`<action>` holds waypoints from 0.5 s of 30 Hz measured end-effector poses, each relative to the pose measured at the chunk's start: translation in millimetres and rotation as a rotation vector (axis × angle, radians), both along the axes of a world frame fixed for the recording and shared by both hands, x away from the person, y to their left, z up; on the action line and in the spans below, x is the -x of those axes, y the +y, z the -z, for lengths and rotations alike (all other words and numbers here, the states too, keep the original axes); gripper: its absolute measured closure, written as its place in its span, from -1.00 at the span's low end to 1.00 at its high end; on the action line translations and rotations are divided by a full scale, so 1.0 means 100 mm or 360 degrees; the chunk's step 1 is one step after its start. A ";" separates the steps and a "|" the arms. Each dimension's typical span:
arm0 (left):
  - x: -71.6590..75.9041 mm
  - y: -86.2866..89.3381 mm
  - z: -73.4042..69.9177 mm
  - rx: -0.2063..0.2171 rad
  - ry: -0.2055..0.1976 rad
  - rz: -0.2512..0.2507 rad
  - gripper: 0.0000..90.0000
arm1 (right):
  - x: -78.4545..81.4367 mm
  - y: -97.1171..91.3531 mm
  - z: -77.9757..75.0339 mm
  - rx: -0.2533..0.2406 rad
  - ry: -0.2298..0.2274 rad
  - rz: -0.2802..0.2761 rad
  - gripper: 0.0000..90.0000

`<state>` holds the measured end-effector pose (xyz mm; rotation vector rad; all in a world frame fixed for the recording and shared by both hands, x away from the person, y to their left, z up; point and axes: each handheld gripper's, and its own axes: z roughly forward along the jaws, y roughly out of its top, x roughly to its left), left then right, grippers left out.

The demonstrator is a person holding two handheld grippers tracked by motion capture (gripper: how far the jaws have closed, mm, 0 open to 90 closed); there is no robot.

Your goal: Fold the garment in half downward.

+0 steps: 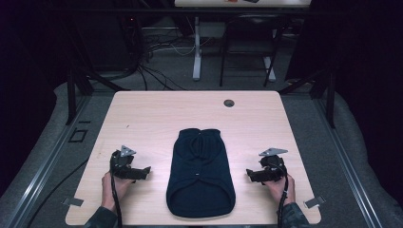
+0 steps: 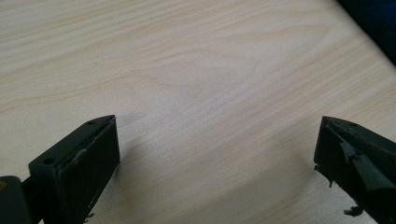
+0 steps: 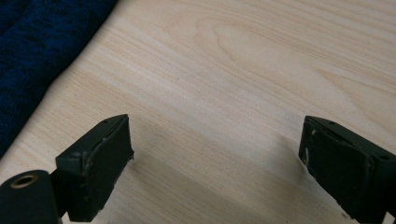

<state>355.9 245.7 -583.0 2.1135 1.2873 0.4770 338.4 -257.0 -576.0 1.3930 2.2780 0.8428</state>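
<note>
A dark navy knit garment, which looks like a small sleeveless sweater or vest with a short placket at its neck, lies flat at the middle of the bench, neck end toward the far edge and hem end close to the near edge. The left gripper rests on the bench to the garment's left and the right gripper to its right, both pointing inward at its lower half but apart from it. Each has its jaws released and spread wide over bare wood, holding nothing; in the left gripper view only a corner of the knit shows at top right, and in the right gripper view its edge runs down the upper left. The step in hand appears to be closing in on the garment's side edges, likely for a fold. To do it well, each gripper should slide low along the wood so the bottom jaw slips under the knit edge, pinching one or both layers as the fold demands, at matching heights on the two sides so the cloth lifts evenly. Open wood lies on both sides and beyond the neck, giving ample room; the hem sits near the bench's near edge, so pulling toward the person risks dragging it over. A cable hole sits well beyond the neck, out of the way.
</note>
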 end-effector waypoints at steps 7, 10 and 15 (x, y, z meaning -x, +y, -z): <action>-0.03 -0.03 -0.03 0.0002 -0.0002 0.0019 -0.98 | 0.00 0.02 -0.01 -0.0003 0.0002 -0.0008 -0.79; -0.04 -0.06 -0.04 0.0013 -0.0007 0.0031 -0.98 | -0.01 0.03 -0.02 -0.0007 0.0006 -0.0010 -0.78; -0.07 -0.14 -0.07 -0.0001 -0.0014 0.0068 -0.97 | -0.04 0.09 -0.06 -0.0015 -0.0008 -0.0038 -0.77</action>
